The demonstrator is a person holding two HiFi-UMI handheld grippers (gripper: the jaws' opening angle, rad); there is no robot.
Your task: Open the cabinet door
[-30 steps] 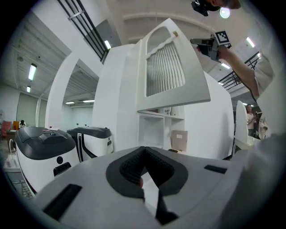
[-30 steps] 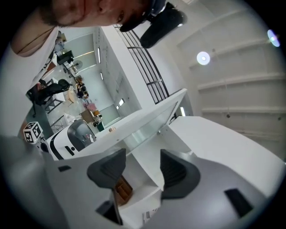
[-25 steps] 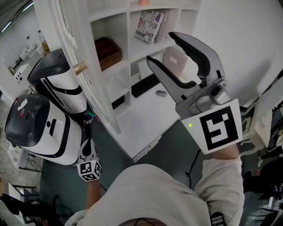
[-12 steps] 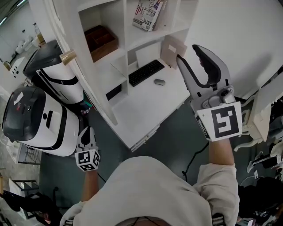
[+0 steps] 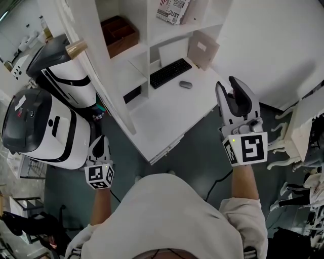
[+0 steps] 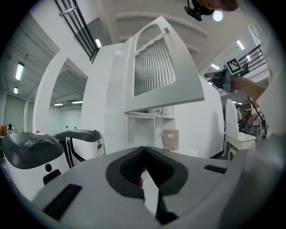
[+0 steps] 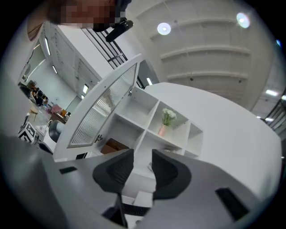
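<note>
Tally from my remote station. I count one cabinet door [image 5: 109, 91] carrying one brass knob [image 5: 76, 48]. On the desk I count one black keyboard [image 5: 170, 73] and one mouse [image 5: 186, 84]. I log two flat boards, one white board [image 5: 173, 52] and one beige board [image 5: 202, 49]. On the shelves I find one brown wooden tray [image 5: 119, 34], one magazine [image 5: 172, 10] and one vase of flowers [image 7: 166, 120]. I count two white-and-black machines [image 5: 33, 126].
</note>
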